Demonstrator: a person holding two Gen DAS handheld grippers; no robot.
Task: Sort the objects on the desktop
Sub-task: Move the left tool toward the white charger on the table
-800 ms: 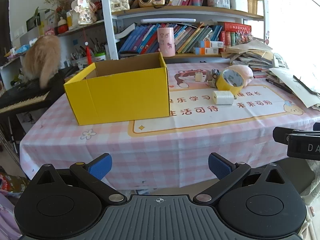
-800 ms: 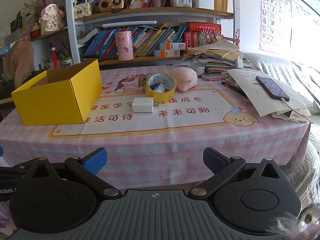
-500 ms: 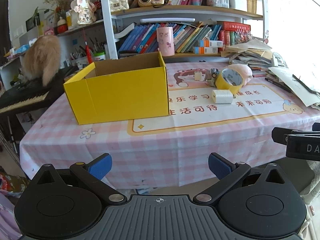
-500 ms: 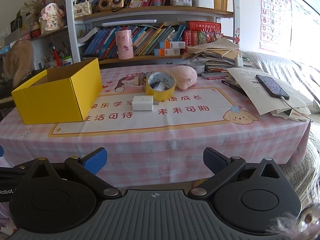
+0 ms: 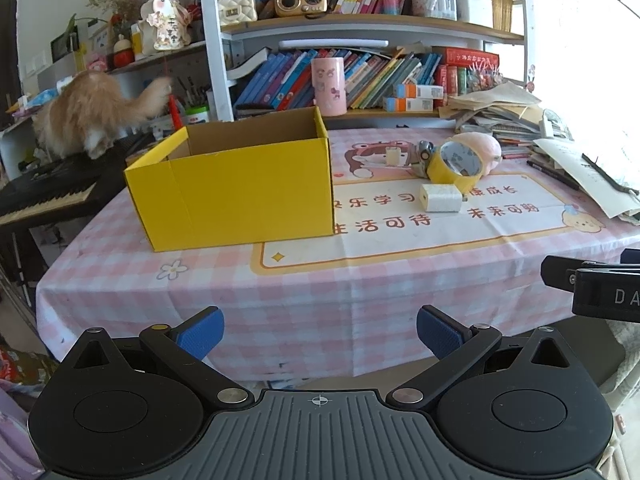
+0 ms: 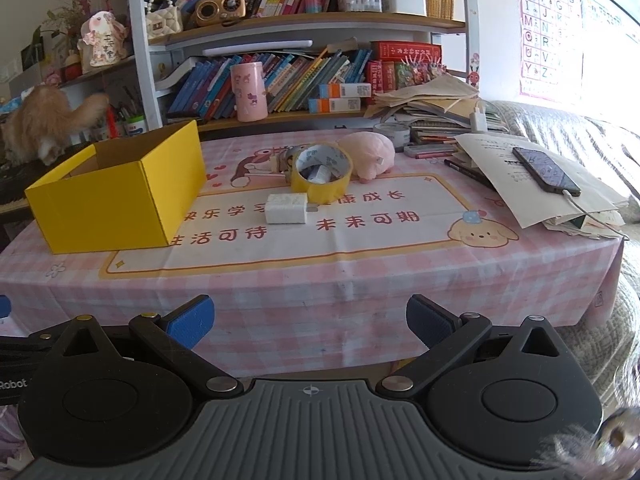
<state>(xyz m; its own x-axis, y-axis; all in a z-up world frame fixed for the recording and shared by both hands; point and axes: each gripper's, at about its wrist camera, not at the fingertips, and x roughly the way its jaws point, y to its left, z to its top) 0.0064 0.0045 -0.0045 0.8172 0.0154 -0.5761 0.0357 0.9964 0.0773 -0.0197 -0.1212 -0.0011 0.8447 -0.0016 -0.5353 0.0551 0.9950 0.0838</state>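
Yellow cardboard box sits open-topped on the worktop, well ahead of the left claw, whose blue fingers are spread wide apart on nothing. Right claw is spread wide too, short of the worktop edge; white charger, tape roll and pink plush lie farther on, right of the box.

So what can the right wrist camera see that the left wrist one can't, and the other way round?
Only the right wrist view shows the phone lying on papers and the alphabet poster on the wall. Only the left wrist view shows the keyboard beside the table. Both show the yellow box, the yellow tape roll, the white block, the pink plush and the cat; both grippers are open.
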